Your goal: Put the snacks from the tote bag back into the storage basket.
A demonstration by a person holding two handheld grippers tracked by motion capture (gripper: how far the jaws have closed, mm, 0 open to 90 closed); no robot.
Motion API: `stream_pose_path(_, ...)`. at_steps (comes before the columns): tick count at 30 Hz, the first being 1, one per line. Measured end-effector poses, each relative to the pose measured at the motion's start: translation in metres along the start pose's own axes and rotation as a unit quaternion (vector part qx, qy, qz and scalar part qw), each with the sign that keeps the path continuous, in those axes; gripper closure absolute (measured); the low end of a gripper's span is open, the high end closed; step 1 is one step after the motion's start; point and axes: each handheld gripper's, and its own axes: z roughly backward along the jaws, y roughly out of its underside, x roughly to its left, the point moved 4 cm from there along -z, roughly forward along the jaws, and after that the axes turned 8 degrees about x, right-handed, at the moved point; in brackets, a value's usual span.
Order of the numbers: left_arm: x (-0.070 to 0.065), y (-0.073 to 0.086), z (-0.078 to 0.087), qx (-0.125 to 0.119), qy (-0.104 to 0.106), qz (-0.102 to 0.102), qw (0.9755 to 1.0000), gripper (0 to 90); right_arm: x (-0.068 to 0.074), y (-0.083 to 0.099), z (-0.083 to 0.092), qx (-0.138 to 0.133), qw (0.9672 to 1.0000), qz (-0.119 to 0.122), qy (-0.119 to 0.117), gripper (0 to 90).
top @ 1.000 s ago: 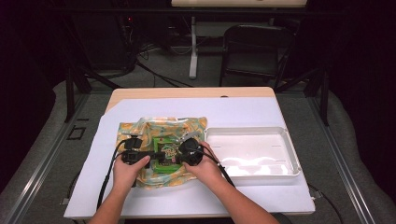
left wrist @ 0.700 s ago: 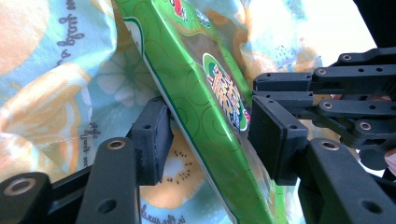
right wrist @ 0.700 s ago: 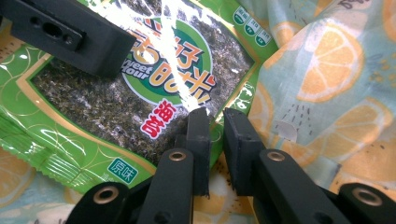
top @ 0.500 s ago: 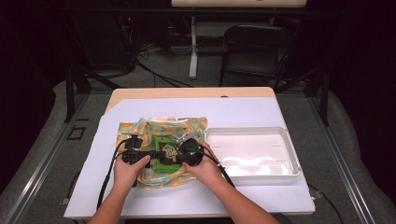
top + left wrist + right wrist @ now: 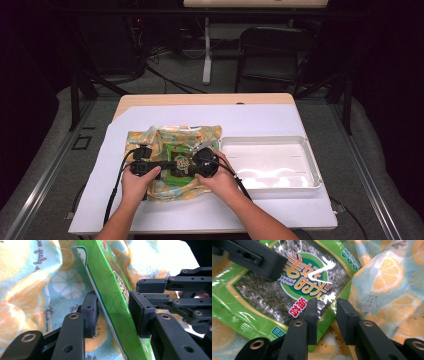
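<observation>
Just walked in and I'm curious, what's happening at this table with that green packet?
A person works a green seaweed snack packet on an orange-print cloth bag with two handheld tools. The left tool straddles the packet's edge, jaws just closing but not clearly pinching yet. The right tool, jaws just opening, has the packet's edge in its gap, pads not pressing. A white tray sits empty beside them.

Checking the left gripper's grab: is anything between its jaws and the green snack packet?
Nothing visible. The green snack packet stands edge-on between the left gripper's jaws, which have just been closing, with only small gaps; the citrus-print cloth lies behind it.
</observation>
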Motion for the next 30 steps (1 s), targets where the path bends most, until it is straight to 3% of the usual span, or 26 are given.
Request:
stream_pose_path(11,-0.002,0.0,0.003,-0.013,0.005,0.016,0.9998,65.4,0.0,-0.007,0.02,-0.045,0.9986,-0.018,-0.02,65.3)
stream_pose_path(15,-0.002,0.0,0.004,-0.016,0.005,0.018,0.9997,66.4,-0.002,-0.008,0.023,-0.051,0.9978,-0.029,-0.03,62.5)
stream_pose_path(22,-0.003,-0.001,0.006,-0.021,0.009,0.019,0.9996,68.4,-0.004,-0.01,0.028,-0.065,0.9971,-0.021,-0.033,56.7)
stream_pose_path(30,0.0,-0.002,0.01,-0.029,0.013,0.03,0.9991,71.0,-0.007,-0.011,0.028,-0.074,0.9958,-0.031,-0.044,51.9)
